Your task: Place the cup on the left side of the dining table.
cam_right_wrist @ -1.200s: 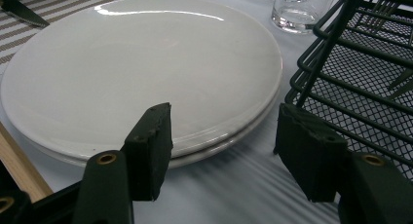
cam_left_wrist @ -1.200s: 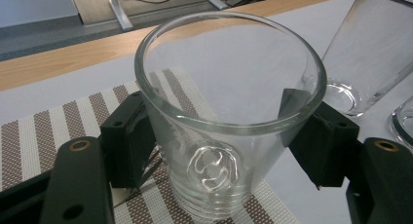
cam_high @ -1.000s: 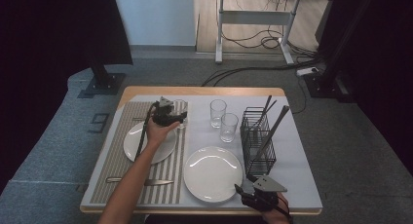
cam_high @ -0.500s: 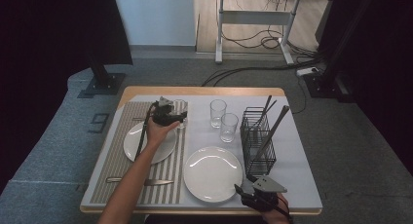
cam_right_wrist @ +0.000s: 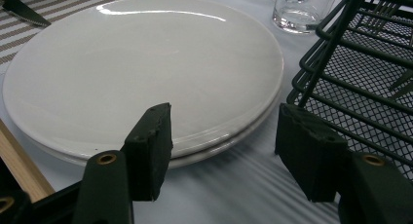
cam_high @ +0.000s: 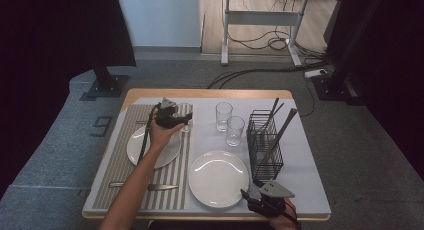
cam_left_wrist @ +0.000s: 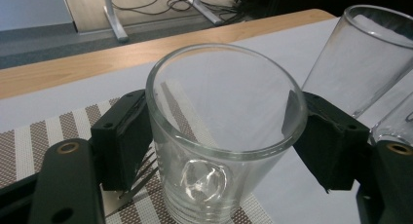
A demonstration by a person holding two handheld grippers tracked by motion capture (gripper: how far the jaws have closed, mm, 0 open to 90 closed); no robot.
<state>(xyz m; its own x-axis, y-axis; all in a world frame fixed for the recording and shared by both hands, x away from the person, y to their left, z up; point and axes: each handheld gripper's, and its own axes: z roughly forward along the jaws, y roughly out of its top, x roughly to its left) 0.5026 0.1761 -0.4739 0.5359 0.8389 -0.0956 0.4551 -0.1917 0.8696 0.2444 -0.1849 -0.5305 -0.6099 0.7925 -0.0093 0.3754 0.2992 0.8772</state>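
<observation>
My left gripper (cam_left_wrist: 221, 131) just let go of the glass (cam_left_wrist: 221, 136), jaws spread either side. If I pull back crooked, a pad could tip it into the next glass (cam_left_wrist: 360, 58). Right gripper (cam_right_wrist: 224, 151) sits open, empty.

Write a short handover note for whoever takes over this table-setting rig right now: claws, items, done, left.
Left claw: jaws have just been opening around the glass, which stands upright at the striped placemat's far right corner; small gaps at both pads, so it looks released.
Right claw: open and empty, near the stacked plates beside the wire caddy.
Done: plate, knife and fork on the mat.
Left: probably withdraw the left claw, then lay a second setting.
</observation>
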